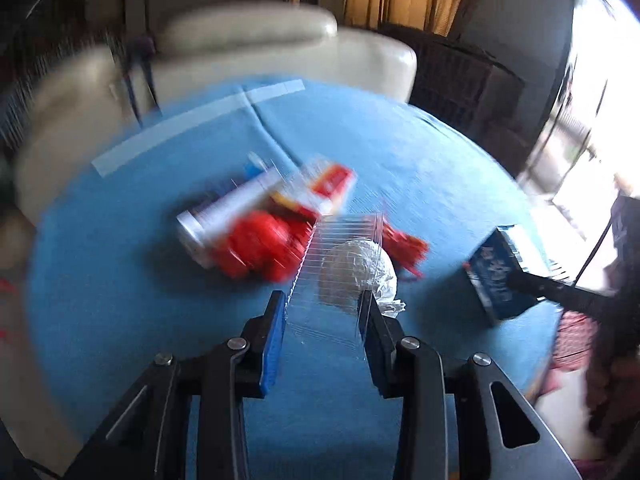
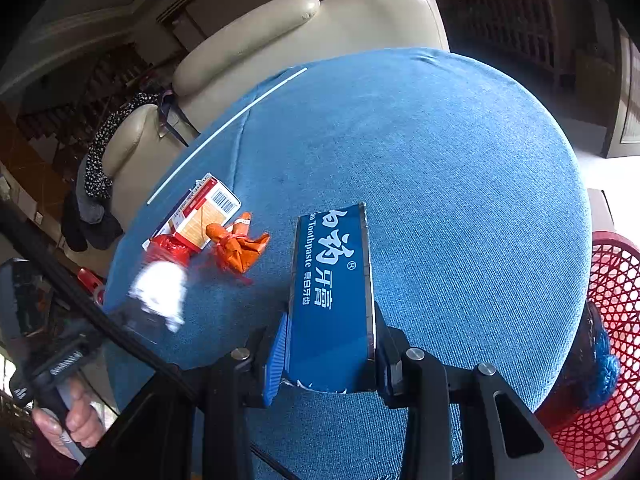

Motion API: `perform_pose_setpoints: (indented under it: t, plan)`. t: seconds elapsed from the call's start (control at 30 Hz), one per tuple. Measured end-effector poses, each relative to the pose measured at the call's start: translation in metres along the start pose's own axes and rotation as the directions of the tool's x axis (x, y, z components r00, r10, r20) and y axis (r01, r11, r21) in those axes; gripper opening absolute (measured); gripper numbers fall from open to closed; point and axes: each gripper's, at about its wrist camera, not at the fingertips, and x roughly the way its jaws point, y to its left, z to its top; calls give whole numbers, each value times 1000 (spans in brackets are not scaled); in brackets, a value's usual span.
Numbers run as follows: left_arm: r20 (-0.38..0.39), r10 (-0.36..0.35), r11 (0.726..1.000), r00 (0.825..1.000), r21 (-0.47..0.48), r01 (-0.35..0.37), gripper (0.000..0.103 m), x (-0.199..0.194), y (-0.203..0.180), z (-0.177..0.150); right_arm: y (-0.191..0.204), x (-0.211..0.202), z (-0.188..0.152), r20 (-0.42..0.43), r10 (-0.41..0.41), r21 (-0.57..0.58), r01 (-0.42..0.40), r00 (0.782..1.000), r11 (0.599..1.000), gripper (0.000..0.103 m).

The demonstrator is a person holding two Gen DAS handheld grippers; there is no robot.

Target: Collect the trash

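Trash lies on the blue table (image 2: 440, 160): the right gripper (image 2: 332, 344) clamps a blue box (image 2: 332, 280) reading "Toothpaste", a barcoded carton (image 2: 200, 216) at ten o'clock. The left gripper (image 1: 324, 312) pinches a clear ridged plastic sheet (image 1: 340, 264) over a foil ball (image 1: 360, 272).
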Motion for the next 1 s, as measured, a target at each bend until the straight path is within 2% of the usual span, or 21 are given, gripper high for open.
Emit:
perform_pose_setpoints:
  t: [0.03, 0.07, 0.1, 0.17, 0.2, 0.23, 0.33, 0.43, 0.5, 0.57, 0.67, 0.77, 0.83, 1.0]
  plan:
    - [31, 71, 995, 997, 62, -73, 38, -6, -7, 0, 1, 0, 0, 1, -1, -2, 1, 1000, 1000, 39]
    - [70, 156, 974, 985, 156, -165, 38, -10, -20, -3, 1, 0, 0, 4, -3, -5, 3, 1000, 1000, 39]
    - [93, 198, 950, 976, 226, -214, 39, -11, -30, -6, 3, 1, 1, 5, -3, -9, 3, 1000, 1000, 39]
    - [109, 225, 918, 968, 311, -248, 40, -10, -40, -10, 5, 2, 0, 5, -1, -13, 1, 1000, 1000, 39]
    - [97, 204, 923, 974, 314, -225, 40, -9, -40, -11, 5, 2, 0, 5, 1, -14, -1, 1000, 1000, 39]
    - [71, 155, 940, 985, 297, -170, 40, -9, -36, -11, 5, 1, -1, 6, 5, -16, -5, 1000, 1000, 39]
    - [14, 22, 976, 1000, 218, -24, 41, -13, -25, -8, 3, -2, -1, 15, -1, -20, 2, 1000, 1000, 39]
    - [-6, -55, 990, 998, 132, 55, 44, -16, -7, -4, -1, -5, 0, 20, -1, -12, 1, 1000, 1000, 39]
    - [-25, -114, 993, 993, 24, 114, 45, -16, 16, -3, -2, -6, 0, 22, -1, -12, 1, 1000, 1000, 39]
    - [-40, -163, 983, 986, -91, 158, 46, -14, 36, -3, -2, -6, 0, 21, 4, -10, -4, 1000, 1000, 39]
    - [-77, -172, 973, 982, -168, 158, 49, -3, 48, -9, -2, -6, 0, 21, 8, -10, -8, 1000, 1000, 39]
    - [-100, -198, 970, 975, -166, 180, 51, 4, 43, -15, -1, -3, -1, 13, 12, -10, -12, 1000, 1000, 39]
    - [-114, -225, 965, 968, -164, 205, 57, 11, 38, -17, -2, -2, -1, 10, 14, -8, -13, 1000, 1000, 39]
    - [-100, -241, 953, 965, -212, 216, 57, 20, 39, -14, -3, -2, -1, 11, 12, -6, -11, 1000, 1000, 39]
